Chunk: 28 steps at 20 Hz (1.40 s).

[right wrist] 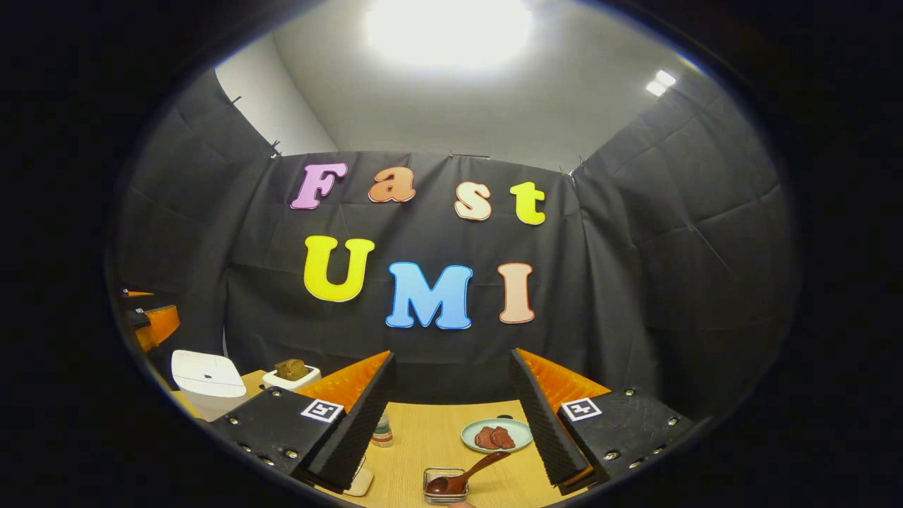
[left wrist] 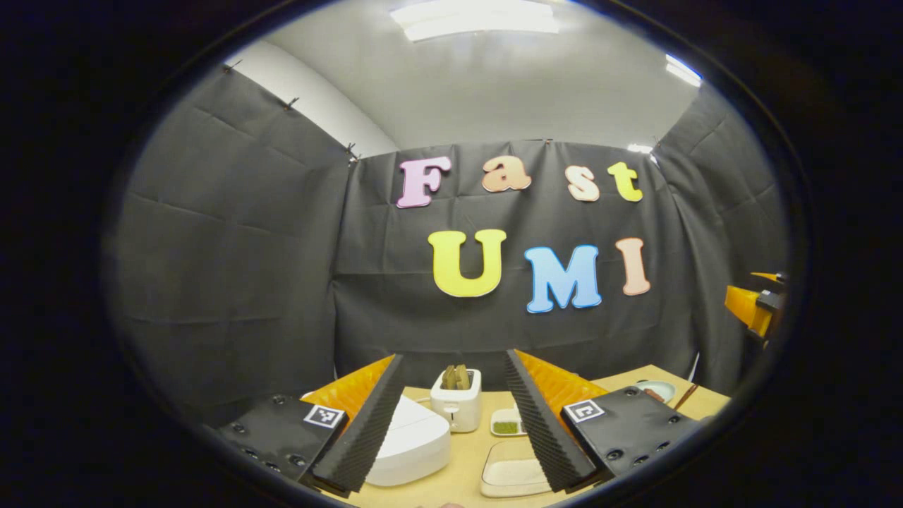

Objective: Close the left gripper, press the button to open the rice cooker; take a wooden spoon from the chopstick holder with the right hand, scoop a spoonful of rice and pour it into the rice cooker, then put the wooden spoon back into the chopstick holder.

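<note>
Rice cooker (left wrist: 409, 441), white with its lid down, is seen on the bench (left wrist: 465, 466) just ahead of the left tool (left wrist: 455, 423), partly behind that tool's left finger. The left tool is held wide apart, above the bench, with nothing between its fingers. Beyond the cooker stands a white holder (left wrist: 457, 406) with brownish pieces in it; to its right lie a small dish of green contents (left wrist: 505, 423) and a shallow tray of pale grains (left wrist: 511, 474).

The right tool (right wrist: 451, 416) is likewise spread wide and grips nothing. Below it, near the bench edge, a wooden spoon (right wrist: 462, 478) is seen lying with its bowl in a small clear container (right wrist: 444, 487). A plate with reddish-brown pieces (right wrist: 496, 434) sits just beyond. The cooker and holder are seen far to the left.
</note>
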Available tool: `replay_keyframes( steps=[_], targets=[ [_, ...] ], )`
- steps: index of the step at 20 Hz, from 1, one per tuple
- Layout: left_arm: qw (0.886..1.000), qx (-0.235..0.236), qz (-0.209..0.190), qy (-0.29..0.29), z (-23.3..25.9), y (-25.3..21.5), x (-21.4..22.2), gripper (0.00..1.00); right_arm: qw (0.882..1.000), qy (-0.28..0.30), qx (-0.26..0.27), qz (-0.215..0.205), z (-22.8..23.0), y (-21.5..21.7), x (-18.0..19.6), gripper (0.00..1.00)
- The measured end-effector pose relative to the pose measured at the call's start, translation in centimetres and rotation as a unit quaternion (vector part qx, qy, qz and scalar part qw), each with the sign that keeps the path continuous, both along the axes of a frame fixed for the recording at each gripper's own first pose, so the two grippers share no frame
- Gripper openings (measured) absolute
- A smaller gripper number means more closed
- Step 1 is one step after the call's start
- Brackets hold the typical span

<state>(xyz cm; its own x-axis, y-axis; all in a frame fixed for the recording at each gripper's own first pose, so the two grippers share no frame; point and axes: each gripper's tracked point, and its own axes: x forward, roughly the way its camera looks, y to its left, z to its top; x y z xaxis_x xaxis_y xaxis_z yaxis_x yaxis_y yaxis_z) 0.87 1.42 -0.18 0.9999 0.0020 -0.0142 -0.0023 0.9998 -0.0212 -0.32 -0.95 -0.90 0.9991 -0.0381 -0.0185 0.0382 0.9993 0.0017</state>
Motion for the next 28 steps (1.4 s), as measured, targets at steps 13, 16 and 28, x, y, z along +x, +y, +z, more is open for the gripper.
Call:
replay_keyframes(
  steps=[13,16,28],
  targets=[
    [1.0,0.001,0.002,-0.009,0.7,2.3,0.8,0.58,1.0,0.009,-0.009,0.004,-0.8,0.1,0.0,0.96],
    [1.0,-0.005,-0.006,-0.012,1.0,2.5,0.7,0.34,1.0,0.008,-0.011,0.0,-0.7,0.2,0.0,0.96],
    [0.999,-0.009,-0.013,0.03,-2.6,8.6,6.6,0.09,0.999,0.011,-0.022,-0.023,-0.9,1.9,0.2,0.96]
  ],
)
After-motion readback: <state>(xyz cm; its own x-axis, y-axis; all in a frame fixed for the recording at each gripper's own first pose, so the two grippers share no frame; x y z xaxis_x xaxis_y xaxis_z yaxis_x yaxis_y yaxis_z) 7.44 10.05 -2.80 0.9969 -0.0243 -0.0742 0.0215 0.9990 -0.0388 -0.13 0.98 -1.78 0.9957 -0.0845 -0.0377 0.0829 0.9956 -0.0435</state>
